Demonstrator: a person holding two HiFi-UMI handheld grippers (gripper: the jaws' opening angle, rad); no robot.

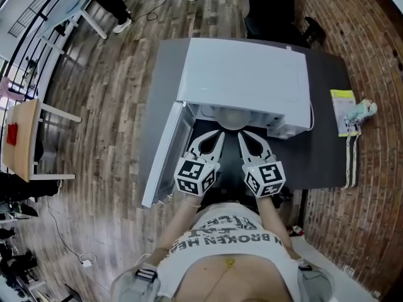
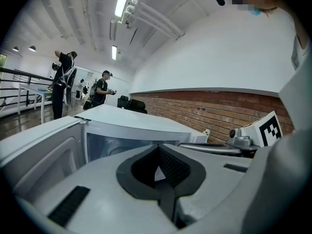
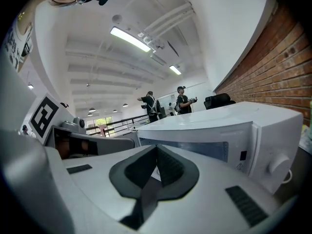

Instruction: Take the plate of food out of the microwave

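Observation:
A white microwave (image 1: 245, 74) stands on a dark grey table (image 1: 324, 159) with its door (image 1: 165, 150) swung open to the left. Inside the opening lies a pale round plate (image 1: 233, 118), only its front part showing. My left gripper (image 1: 220, 134) and right gripper (image 1: 241, 136) point side by side into the opening, tips just short of the plate's front edge. Both are shut, and I see nothing between the jaws. In the left gripper view the shut tips (image 2: 157, 149) face the cavity of the microwave (image 2: 131, 121). The right gripper's tips (image 3: 156, 147) face the microwave's front (image 3: 229, 126).
A yellow-green packet (image 1: 343, 109) and a small pale figure (image 1: 364, 110) lie at the table's right end. A brick wall (image 1: 371, 36) runs along the right. People stand on the wooden floor beyond the microwave (image 1: 113, 2). A small wooden table (image 1: 22, 140) is at far left.

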